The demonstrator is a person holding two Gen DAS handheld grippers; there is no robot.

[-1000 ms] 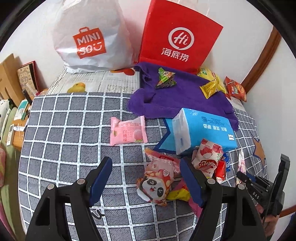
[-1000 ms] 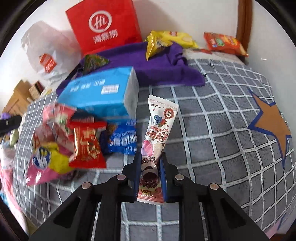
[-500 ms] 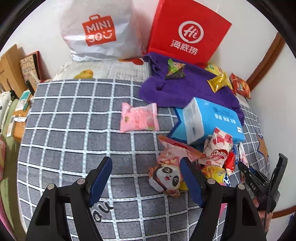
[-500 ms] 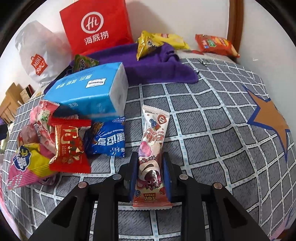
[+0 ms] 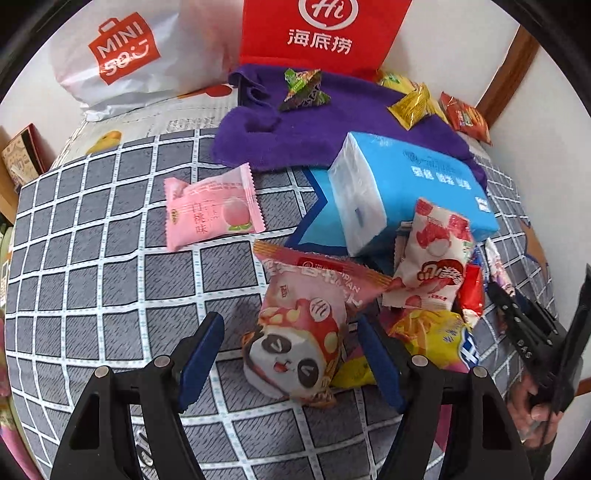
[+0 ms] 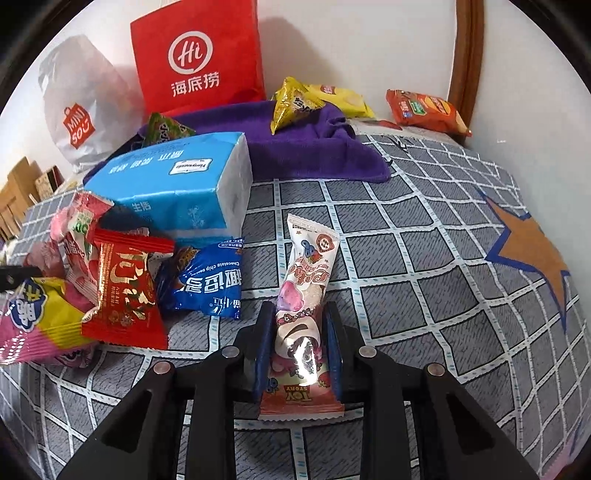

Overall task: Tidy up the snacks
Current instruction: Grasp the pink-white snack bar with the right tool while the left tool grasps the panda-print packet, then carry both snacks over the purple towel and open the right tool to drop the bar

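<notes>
Near the bed's right edge, our right hand-held gripper (image 6: pixel 298 341) is clamped on the long pink snack bar (image 6: pixel 302 317) beside the tissue pack (image 6: pixel 177 186); our left hand-held gripper (image 5: pixel 290 363), spread apart, should straddle the panda packet (image 5: pixel 295 343) squarely, clear of neighbours.

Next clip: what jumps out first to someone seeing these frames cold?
The red Haidilao bag standing against the back wall, with the white Miniso bag to its left. Then the blue tissue pack mid-bed, snacks heaped at its near end. Up close, the right gripper flanks a long Toy Story snack, and the open left gripper straddles the panda packet.
</notes>
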